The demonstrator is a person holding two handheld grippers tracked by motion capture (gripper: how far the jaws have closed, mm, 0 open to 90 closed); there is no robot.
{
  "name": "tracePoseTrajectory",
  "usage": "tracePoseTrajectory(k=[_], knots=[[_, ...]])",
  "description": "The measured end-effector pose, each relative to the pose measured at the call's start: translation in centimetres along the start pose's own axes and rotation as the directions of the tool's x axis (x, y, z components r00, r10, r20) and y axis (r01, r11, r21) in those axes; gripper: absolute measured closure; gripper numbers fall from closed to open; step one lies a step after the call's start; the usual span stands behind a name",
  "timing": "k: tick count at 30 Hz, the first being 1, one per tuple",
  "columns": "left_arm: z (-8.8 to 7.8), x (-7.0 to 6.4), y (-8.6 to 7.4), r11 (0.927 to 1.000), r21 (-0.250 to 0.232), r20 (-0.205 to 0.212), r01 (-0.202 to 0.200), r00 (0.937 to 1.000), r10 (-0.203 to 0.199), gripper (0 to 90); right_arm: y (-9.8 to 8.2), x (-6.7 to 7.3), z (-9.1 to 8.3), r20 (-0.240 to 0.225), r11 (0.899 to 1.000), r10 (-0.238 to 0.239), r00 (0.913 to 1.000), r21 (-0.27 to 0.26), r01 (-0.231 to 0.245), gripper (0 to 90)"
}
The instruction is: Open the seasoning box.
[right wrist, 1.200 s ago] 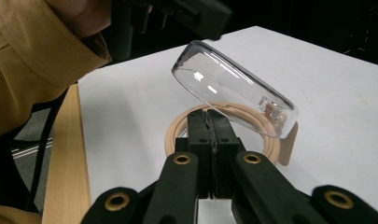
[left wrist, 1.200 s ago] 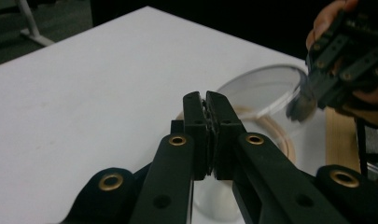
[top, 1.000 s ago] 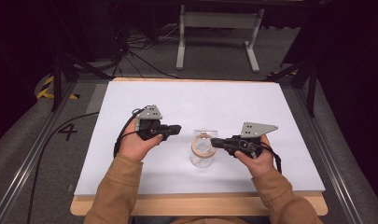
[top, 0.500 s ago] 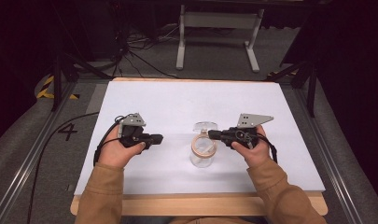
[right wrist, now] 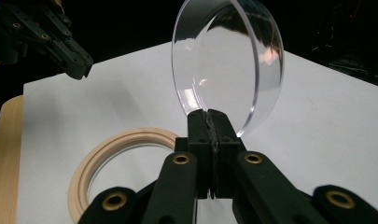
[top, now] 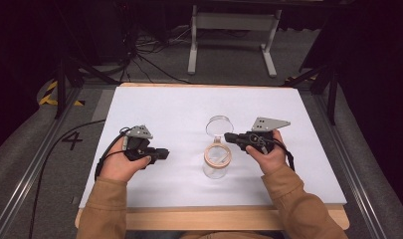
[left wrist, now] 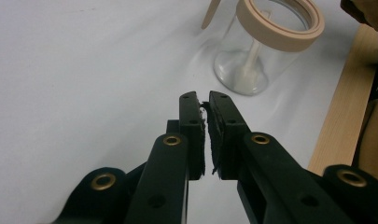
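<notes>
Right claw (right wrist: 209, 114) pinches the clear lid (right wrist: 226, 60) upright above the jar (top: 217, 160).

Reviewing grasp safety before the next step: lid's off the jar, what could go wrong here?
1. The right gripper pinches the clear lid only at its rim, so it might slip or swing.
2. The lid hangs beside the jar; a careless move may knock the jar.
3. The left gripper, nearly shut, holds nothing, so the jar stands unsteadied on the table.
</notes>
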State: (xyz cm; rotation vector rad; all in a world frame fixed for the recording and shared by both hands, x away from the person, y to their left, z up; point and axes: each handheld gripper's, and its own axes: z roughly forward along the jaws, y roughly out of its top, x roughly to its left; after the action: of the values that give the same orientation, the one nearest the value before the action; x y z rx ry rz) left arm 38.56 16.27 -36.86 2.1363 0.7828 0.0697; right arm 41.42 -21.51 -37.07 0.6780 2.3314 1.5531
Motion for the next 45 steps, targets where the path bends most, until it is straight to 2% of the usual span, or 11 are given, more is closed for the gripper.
tracePoseTrajectory(k=[5,12,17,22,25,31,36,40,41,42,45], knots=[[0.0,0.0,0.1,1.0,0.007,0.002,-0.007,1.0,0.007,83.4,0.2,0.2,-0.2,-0.009,1.0,-0.001,1.0,-0.009,0.001,89.3],[-0.6,0.2,0.1,0.9998,-0.017,-0.01,0.011,0.9999,-0.011,78.6,0.9,0.1,-1.4,-0.002,1.0,-0.008,1.0,-0.021,0.008,83.8],[-1.2,0.7,0.3,0.9978,-0.054,-0.027,0.039,0.9988,-0.04,75.3,1.1,-0.5,-2.9,0.023,1.0,-0.004,0.9997,-0.028,0.005,80.6],[-0.9,1.0,0.6,0.9977,-0.047,-0.035,0.048,0.9982,-0.05,75.2,0.9,-1.6,-5.1,0.082,1.0,0.001,0.9967,-0.015,0.0,76.8],[-0.7,1.4,0.8,0.9974,-0.043,-0.055,0.058,0.9966,-0.061,74.3,0.6,-2.5,-6.4,0.113,0.999,0.032,0.9931,-0.012,-0.031,73.2],[-0.4,2.2,1.0,0.9934,-0.055,-0.088,0.101,0.9905,-0.105,70.0,-0.3,-3.8,-8.1,0.19,0.998,0.046,0.9808,0.039,-0.055,65.4],[0.2,3.2,0.8,0.9887,-0.057,-0.116,0.138,0.9827,-0.144,64.8,-1.4,-5.1,-8.7,0.259,0.99,0.057,0.9643,0.113,-0.089,59.0],[0.8,4.1,0.4,0.9885,-0.081,-0.161,0.128,0.977,-0.14,53.8,-2.8,-6.3,-8.6,0.306,0.98,0.079,0.9488,0.15,-0.13,55.7],[0.8,4.1,0.4,0.9885,-0.081,-0.161,0.128,0.977,-0.14,51.1,-2.8,-6.3,-8.6,0.306,0.98,0.079,0.9488,0.15,-0.13,55.7],[1.0,4.3,0.3,0.991,-0.076,-0.176,0.109,0.9768,-0.121,51.1,-3.1,-6.6,-8.6,0.314,0.977,0.088,0.9454,0.157,-0.143,55.0],[1.5,4.6,0.1,0.9928,-0.058,-0.186,0.105,0.976,-0.114,44.9,-4.3,-7.4,-8.2,0.344,0.969,0.096,0.9342,0.184,-0.168,52.8]])
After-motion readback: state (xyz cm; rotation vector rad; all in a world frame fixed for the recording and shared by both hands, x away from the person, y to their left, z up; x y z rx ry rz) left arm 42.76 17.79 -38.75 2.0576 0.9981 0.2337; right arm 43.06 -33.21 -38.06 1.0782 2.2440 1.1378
